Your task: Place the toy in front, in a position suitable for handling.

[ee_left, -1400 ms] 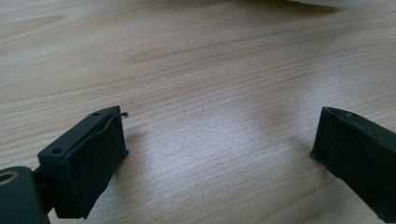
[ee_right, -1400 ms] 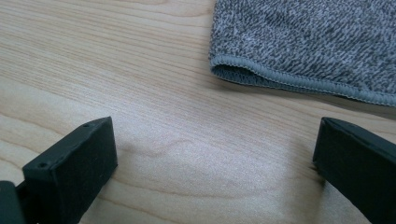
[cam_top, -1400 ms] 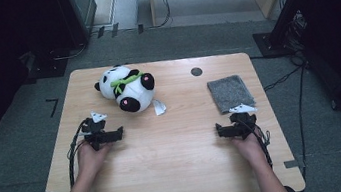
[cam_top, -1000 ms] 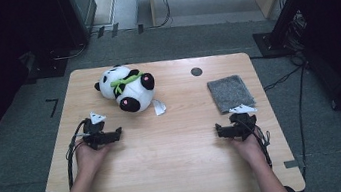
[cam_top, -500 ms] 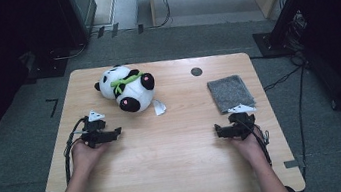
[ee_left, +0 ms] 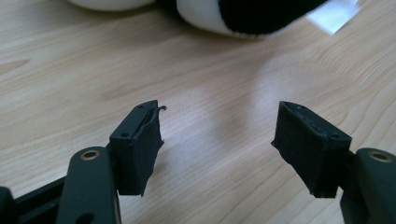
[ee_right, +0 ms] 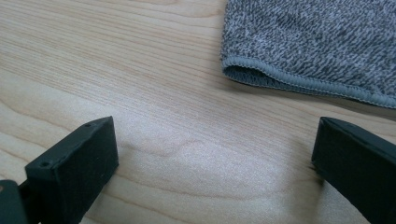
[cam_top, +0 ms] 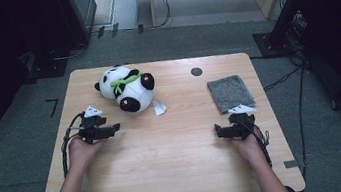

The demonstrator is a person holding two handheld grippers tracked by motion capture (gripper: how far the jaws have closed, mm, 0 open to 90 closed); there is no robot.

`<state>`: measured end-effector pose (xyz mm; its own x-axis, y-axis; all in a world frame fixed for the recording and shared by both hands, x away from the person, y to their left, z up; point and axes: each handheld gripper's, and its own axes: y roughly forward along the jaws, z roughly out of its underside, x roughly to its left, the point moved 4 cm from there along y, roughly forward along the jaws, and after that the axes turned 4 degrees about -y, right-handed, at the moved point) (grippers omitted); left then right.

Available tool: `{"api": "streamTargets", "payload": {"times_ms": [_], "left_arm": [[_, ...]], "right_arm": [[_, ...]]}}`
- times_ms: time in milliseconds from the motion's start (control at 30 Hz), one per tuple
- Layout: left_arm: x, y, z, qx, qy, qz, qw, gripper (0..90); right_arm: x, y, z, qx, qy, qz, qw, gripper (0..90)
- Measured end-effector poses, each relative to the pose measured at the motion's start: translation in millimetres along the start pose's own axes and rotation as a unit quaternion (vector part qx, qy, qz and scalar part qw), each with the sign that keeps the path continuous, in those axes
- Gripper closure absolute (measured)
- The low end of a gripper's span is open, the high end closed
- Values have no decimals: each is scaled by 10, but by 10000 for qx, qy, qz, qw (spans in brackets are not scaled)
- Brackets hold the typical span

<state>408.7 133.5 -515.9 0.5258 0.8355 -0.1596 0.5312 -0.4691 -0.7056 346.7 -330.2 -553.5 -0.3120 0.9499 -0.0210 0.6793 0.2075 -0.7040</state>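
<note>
A black-and-white panda plush (cam_top: 127,89) with a green ribbon lies at the table's far left, a white tag (cam_top: 159,107) beside it. My left gripper (cam_top: 117,127) rests on the wood just in front of the plush and points right. Its jaws have just been closing, with nothing between them; in the left gripper view (ee_left: 219,121) they stand apart over bare wood, the panda (ee_left: 243,14) beyond. My right gripper (cam_top: 218,130) points left, near a folded grey cloth (cam_top: 230,92). In the right gripper view (ee_right: 215,140) its jaws stand wide, and the cloth (ee_right: 317,42) lies just ahead.
The light wooden table (cam_top: 178,165) has a small black round mark (cam_top: 196,71) near its far edge. Cables trail from both grippers off the table's sides. Dark equipment and grey floor surround the table.
The left gripper has edged slightly towards the panda. The right gripper and hand have stayed put, and the plush and cloth have not moved.
</note>
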Motion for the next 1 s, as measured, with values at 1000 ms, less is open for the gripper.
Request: {"api": "streamTargets", "payload": {"times_ms": [1000], "left_arm": [[75,-145,-697,74,390,191,9990,385]], "right_arm": [[3,5,-5,-7,-24,-22,10000,2]]}}
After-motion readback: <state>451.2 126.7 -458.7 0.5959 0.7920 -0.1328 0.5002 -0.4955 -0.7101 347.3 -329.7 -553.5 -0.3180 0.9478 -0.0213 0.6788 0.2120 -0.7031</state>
